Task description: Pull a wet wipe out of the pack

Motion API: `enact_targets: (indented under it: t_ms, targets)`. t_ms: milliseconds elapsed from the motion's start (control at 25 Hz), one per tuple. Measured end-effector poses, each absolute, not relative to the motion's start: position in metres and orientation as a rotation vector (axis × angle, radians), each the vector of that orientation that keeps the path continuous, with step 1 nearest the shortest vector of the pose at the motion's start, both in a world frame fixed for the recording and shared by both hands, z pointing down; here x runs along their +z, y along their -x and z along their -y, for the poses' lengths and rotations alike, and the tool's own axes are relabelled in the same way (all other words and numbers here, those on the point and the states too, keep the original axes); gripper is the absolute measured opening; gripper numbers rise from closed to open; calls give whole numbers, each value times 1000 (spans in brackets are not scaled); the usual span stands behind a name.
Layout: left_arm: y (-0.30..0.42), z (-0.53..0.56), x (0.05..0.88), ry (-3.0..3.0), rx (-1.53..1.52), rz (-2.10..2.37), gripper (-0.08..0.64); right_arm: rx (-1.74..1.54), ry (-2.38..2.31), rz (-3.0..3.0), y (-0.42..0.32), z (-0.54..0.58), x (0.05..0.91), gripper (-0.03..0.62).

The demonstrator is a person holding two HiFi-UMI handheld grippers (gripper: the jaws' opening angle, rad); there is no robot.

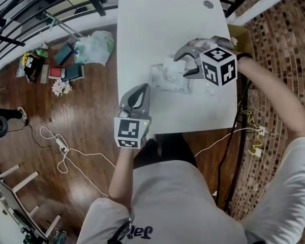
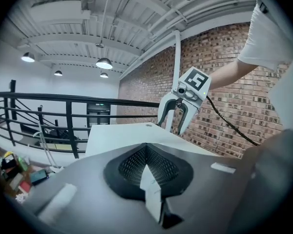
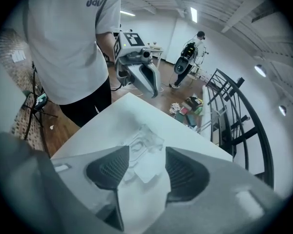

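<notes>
White table (image 1: 162, 19), translucent wipe pack (image 1: 168, 80), grey left gripper (image 1: 142, 88) and right gripper (image 1: 181, 66) bearing black-and-white square markers, brown wood floor (image 1: 91, 131).

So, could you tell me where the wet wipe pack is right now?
In the head view the pack lies near the middle of the white table, just left of the right gripper and beyond the left gripper.

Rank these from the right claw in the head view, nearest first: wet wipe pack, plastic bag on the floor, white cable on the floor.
1. Wet wipe pack: on the table, right beside the right claw.
2. Plastic bag: on the floor, past the table's picture-left edge.
3. White cable: on the floor at lower picture-left, farthest.
</notes>
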State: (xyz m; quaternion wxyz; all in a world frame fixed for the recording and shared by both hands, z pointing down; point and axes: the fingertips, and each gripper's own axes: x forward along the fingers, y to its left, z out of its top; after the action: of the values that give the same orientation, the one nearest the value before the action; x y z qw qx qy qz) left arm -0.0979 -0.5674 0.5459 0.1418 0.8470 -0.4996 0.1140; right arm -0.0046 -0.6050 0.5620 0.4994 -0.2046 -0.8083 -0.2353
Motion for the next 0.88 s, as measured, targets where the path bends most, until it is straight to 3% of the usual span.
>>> enact_targets:
  t_ms: [320, 880]
  targets:
    - [103, 564, 561, -2421, 354, 1425, 16, -447, 543, 1918, 17, 589, 633, 158]
    - [96, 552, 579, -2404, 386, 1385, 17, -499, 606, 1828, 24, 583, 675, 128]
